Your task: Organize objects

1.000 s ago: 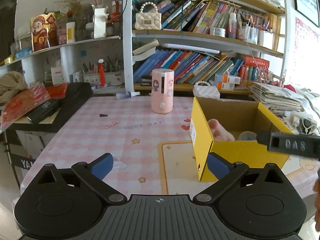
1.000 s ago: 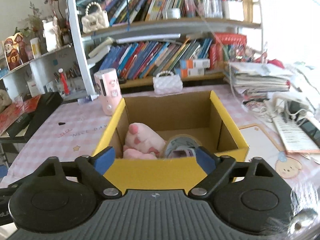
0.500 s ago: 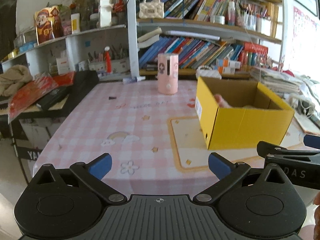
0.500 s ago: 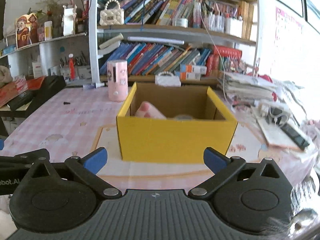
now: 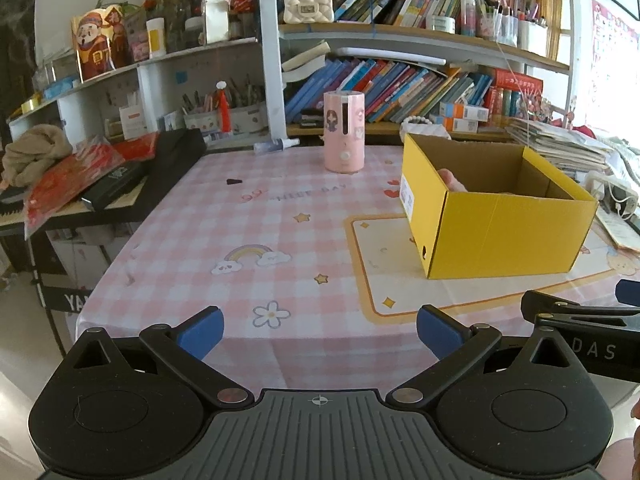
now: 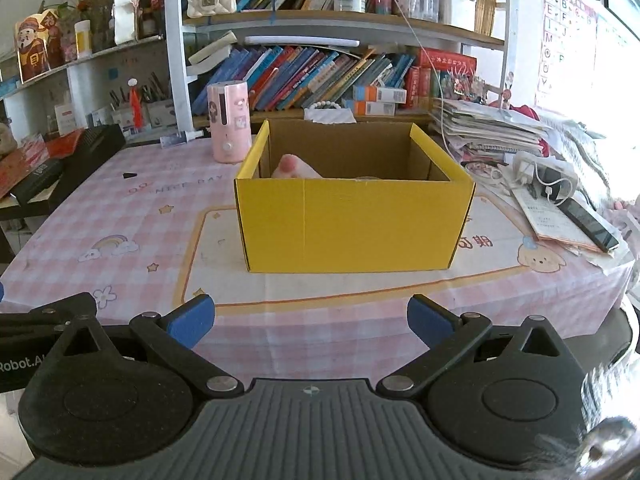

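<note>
- On the pink checked table [image 6: 120, 208], a yellow box [image 6: 352, 224] sat on a cream mat [image 5: 384, 264], open at the top.
- Inside the box, a pink plush [image 6: 294, 166] showed above the near wall; anything else in there was mostly hidden.
- Left gripper [image 5: 320, 334] hung over the near table edge, jaws spread wide, nothing between them.
- Right gripper [image 6: 310, 320] sat level with it, facing the box, jaws fully spread, also empty.
- Pink canister [image 5: 344, 132] stood upright behind the box, well apart from both tools.
- Step judged: between picks, possibly near the end.
- Next move, if any: reach the canister past the box and close on it upright.
</note>
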A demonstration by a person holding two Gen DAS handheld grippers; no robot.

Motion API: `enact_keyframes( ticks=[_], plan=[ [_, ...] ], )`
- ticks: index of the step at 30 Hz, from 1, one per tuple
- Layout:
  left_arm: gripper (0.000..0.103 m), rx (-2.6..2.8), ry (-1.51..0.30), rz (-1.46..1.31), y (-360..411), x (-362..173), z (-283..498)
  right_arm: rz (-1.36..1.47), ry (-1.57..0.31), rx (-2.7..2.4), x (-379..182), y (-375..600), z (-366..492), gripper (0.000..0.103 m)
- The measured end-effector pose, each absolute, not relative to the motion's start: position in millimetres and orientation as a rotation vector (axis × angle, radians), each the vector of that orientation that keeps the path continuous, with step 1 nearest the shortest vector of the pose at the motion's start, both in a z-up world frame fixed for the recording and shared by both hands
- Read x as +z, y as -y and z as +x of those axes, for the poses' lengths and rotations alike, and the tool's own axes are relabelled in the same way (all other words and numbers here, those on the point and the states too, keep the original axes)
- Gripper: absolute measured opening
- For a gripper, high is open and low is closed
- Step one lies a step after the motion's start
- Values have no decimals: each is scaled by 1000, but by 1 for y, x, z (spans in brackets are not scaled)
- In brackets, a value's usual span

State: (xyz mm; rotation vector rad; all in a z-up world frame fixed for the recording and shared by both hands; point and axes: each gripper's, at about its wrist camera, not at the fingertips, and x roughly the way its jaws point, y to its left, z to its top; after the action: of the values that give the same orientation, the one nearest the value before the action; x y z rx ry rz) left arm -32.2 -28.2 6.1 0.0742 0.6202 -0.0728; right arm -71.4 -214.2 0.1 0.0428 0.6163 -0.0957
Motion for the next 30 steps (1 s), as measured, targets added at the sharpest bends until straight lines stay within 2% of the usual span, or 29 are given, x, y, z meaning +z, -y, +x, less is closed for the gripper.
enact_keyframes(
  ticks=[30],
  plan=[
    [103,-48,-661,55,25,3,-21,18,-629,-112,-3,212,-65,103]
  ],
)
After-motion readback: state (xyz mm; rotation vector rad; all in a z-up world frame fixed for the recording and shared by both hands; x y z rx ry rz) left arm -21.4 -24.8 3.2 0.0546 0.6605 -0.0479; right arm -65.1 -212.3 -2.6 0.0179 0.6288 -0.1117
